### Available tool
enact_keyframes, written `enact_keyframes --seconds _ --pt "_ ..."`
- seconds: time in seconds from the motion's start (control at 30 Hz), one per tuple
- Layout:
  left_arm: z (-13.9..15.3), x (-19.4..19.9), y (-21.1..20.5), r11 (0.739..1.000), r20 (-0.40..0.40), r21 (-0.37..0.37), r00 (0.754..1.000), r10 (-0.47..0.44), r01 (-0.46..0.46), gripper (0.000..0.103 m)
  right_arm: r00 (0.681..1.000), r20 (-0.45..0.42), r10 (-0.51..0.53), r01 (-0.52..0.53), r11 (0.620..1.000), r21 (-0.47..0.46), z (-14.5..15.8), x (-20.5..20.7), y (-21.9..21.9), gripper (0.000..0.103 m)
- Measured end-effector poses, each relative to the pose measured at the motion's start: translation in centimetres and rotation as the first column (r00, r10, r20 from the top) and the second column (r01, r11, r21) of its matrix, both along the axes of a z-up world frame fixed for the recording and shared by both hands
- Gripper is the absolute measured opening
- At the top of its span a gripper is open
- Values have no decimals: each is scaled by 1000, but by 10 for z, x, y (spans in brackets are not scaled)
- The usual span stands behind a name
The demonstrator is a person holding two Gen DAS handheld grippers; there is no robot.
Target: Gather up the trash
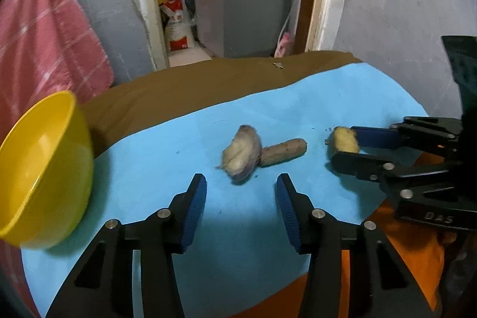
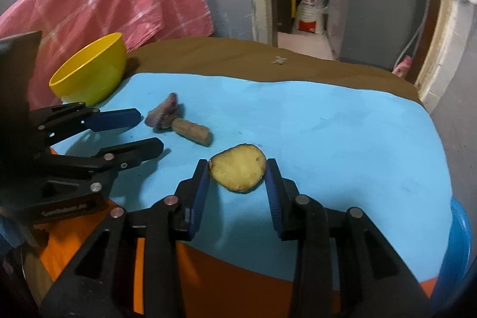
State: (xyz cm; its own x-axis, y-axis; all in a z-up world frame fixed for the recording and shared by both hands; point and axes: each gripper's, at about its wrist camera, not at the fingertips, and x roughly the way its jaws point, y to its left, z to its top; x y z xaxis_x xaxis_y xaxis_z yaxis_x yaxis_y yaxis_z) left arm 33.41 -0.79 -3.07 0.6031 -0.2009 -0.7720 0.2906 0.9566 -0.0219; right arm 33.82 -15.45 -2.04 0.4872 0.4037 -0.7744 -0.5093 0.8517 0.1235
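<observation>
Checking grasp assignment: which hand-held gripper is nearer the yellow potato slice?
Right. The right hand-held gripper brackets the potato slice, pads at its edges. The left hand-held gripper sits apart, facing the purple peel.

A yellow bowl sits on a light-blue mat, near a pink checked cloth.

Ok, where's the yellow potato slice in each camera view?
Left wrist: potato slice at the right, seen edge-on between the right gripper's pads.
Right wrist: slice low in the centre, cut face up, on the blue mat, between this gripper's pads.
Shared landmark: yellow bowl, at the left in both views.
</observation>
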Motion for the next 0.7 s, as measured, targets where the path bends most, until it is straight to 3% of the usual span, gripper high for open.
enact_keyframes --seconds 0.1,0.2,0.27,0.33,0.5,0.7 --pt "-2 10 -10 999 -28 25 999 -24 25 44 999 -4 -40 40 998 39 2 2 -13 57" --pt "-3 16 -17 998 -25 61 999 -31 32 37 998 -14 -60 61 995 76 3 6 -19 57" --pt "-4 19 -15 998 -26 55 1000 -17 18 24 998 -9 -58 58 996 70 3 6 -16 57" --pt "-4 21 -7 1000 -33 22 999 -3 3 16 999 -5 -52 52 997 61 3 5 -13 57" --pt "2 23 18 994 -37 -107 999 24 -28 14 999 -8 -48 49 996 71 2 4 -15 57" --pt "10 24 30 983 -50 -169 997 59 -66 10 998 -8 -59 60 994 88 1 5 -20 57"
